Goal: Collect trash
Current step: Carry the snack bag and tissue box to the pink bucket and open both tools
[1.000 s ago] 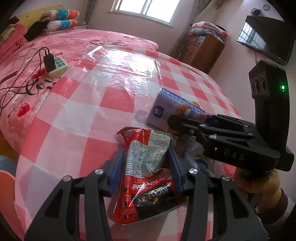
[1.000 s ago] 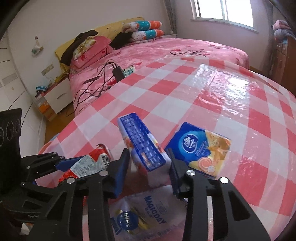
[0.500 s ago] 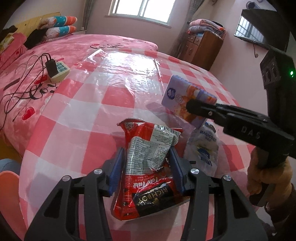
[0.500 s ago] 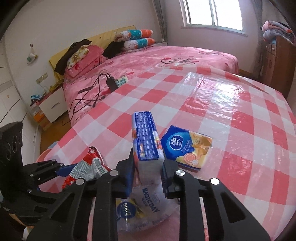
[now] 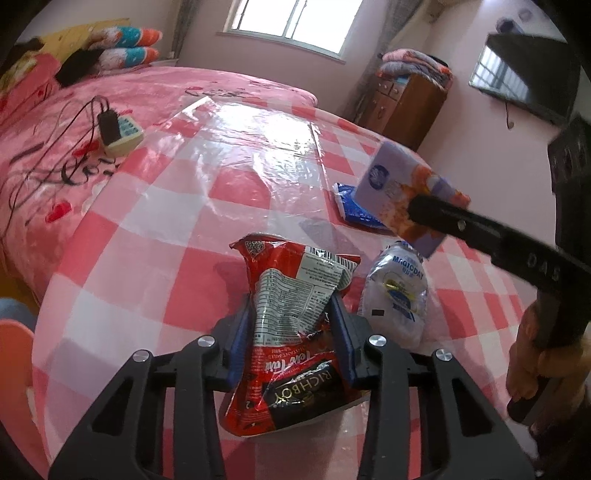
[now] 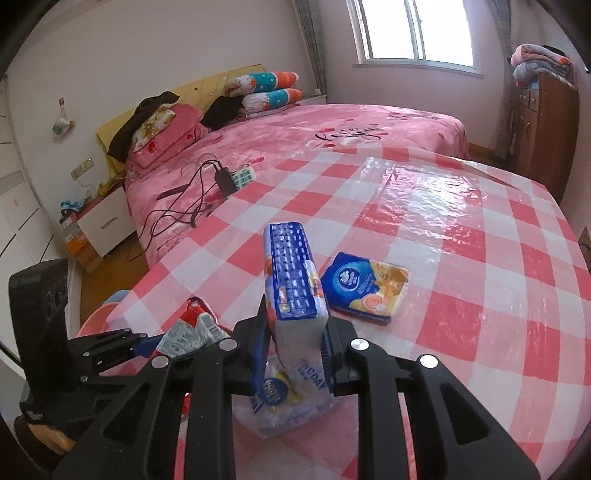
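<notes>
Lifted further since a second ago: the tissue pack point(image 6: 293, 275), pinched on edge in the right gripper point(image 6: 295, 345), was down at table level then and is now held clear above the tablecloth point(image 6: 480, 258). Red noodle wrapper point(image 5: 295, 325) has stayed clamped in the left gripper point(image 5: 291, 332), blue pads pressed on both its sides, its lower end hanging below the fingers.

Containers: a pink basin rim point(image 6: 98, 314) is partly seen past the table edge, left of the right gripper; its contents cannot be told.

Other trash: a white MAGICDAY bag point(image 5: 397, 291) is lying on the table just right of the left gripper and directly under the right gripper's fingers. A second tissue pack point(image 6: 365, 286), blue and yellow, is lying flat ahead and slightly right of the right gripper, apart from the held pack.

Surface: red-and-white check cloth under clear glossy plastic, glare ahead of both grippers.

Room: a pink bed point(image 6: 332, 136) is seen beyond the table, with a power strip point(image 5: 122, 131) and black cables on it, ahead-left of the left gripper. Pillows point(image 6: 266, 88) are stacked at the headboard. A wooden dresser point(image 5: 402, 103) with folded blankets is seen ahead-right, a wall TV point(image 5: 528, 74) further right, a window point(image 6: 413, 29) at the far wall.
</notes>
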{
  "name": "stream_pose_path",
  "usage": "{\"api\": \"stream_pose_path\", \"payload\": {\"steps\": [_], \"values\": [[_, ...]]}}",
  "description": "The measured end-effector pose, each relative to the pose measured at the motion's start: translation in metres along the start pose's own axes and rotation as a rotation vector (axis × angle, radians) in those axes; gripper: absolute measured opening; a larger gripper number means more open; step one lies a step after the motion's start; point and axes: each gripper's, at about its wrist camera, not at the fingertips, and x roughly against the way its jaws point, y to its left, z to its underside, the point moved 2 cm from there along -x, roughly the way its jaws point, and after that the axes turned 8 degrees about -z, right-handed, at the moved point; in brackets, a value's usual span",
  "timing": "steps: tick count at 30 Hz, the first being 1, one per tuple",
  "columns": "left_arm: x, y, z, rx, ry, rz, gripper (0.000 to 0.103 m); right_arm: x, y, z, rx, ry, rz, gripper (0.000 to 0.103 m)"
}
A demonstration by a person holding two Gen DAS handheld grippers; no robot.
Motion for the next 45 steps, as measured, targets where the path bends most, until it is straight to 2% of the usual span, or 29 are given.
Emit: {"api": "stream_pose_path", "payload": {"steps": [13, 21, 35, 45], "values": [[0.028, 0.040, 0.013, 0.146, -0.022, 0.031, 0.037, 0.001, 0.038, 0.012, 0.029, 0.030, -0.056, 0.025], [0.058, 0.067, 0.020, 0.199, -0.063, 0.009, 0.037, -0.009, 0.070, 0.015, 0.035, 0.066, -0.146, 0.025], [0.111, 0.162, 0.056, 0.339, -0.103, -0.169, 0.037, -0.051, 0.160, 0.023, 0.095, 0.189, -0.384, 0.025], [0.127, 0.226, 0.089, 0.464, -0.091, -0.280, 0.037, -0.081, 0.225, 0.027, 0.185, 0.265, -0.478, 0.025]]}}
